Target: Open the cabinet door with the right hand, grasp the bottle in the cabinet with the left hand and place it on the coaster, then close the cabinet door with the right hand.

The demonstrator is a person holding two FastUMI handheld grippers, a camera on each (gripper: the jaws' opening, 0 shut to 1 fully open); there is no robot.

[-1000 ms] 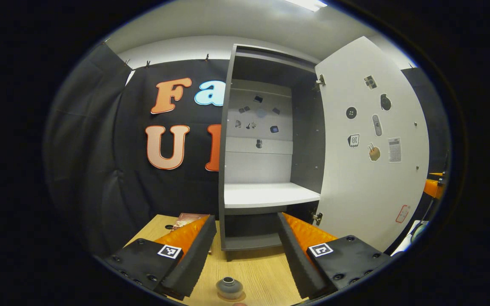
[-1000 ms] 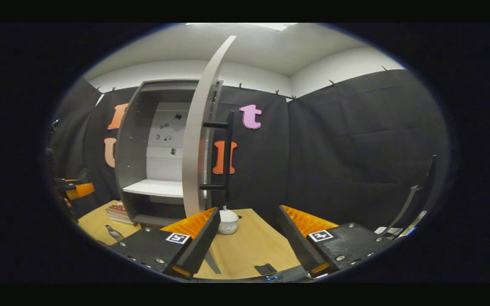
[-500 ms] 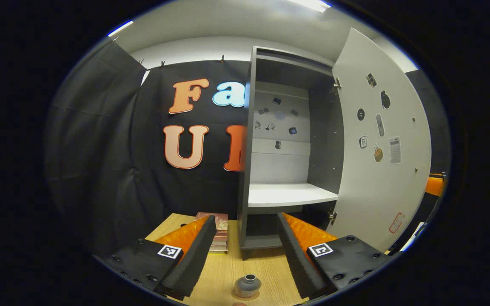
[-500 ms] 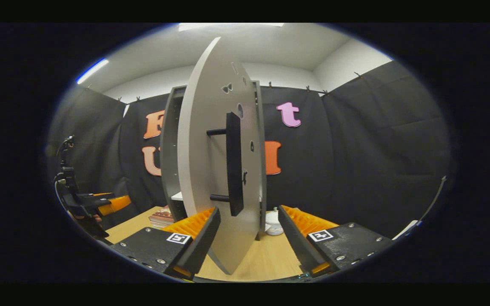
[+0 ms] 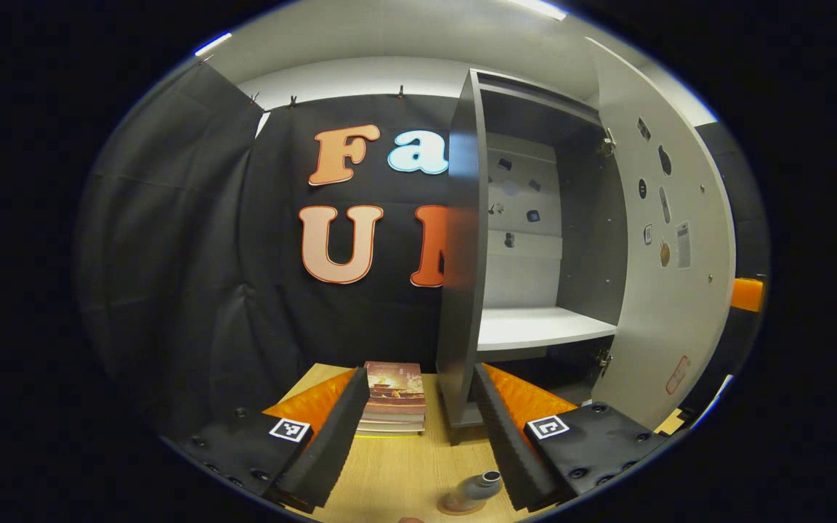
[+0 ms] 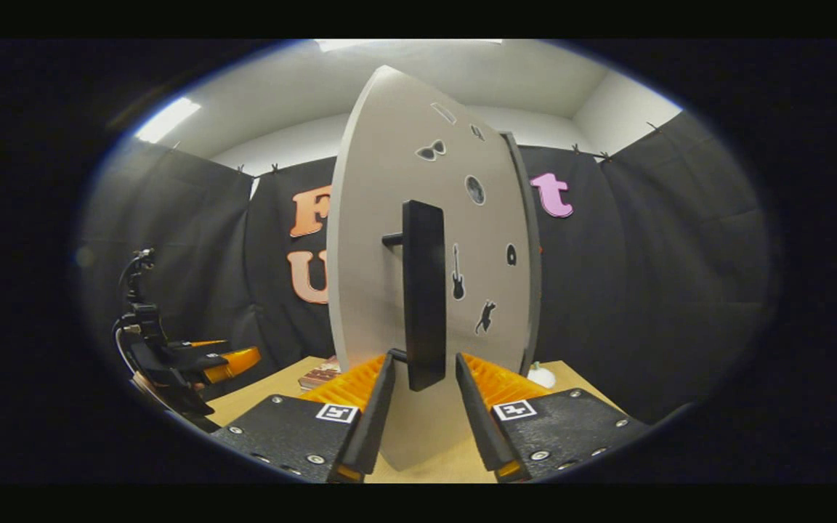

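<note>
Right claw (image 6: 424,388) has closed in on the door (image 6: 389,240) handle (image 6: 423,290), fingers spread, ungripped; left claw (image 5: 418,428) released; door stiff, hinged; take the handle's lower end.

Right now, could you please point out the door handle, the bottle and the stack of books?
door handle (image 6: 423,290): right gripper view, mid bar.
bottle (image 5: 471,492): left gripper view, its body.
stack of books (image 5: 394,379): left gripper view, top cover.

R gripper (image 6: 424,378) astride door handle (image 6: 423,290)
</note>
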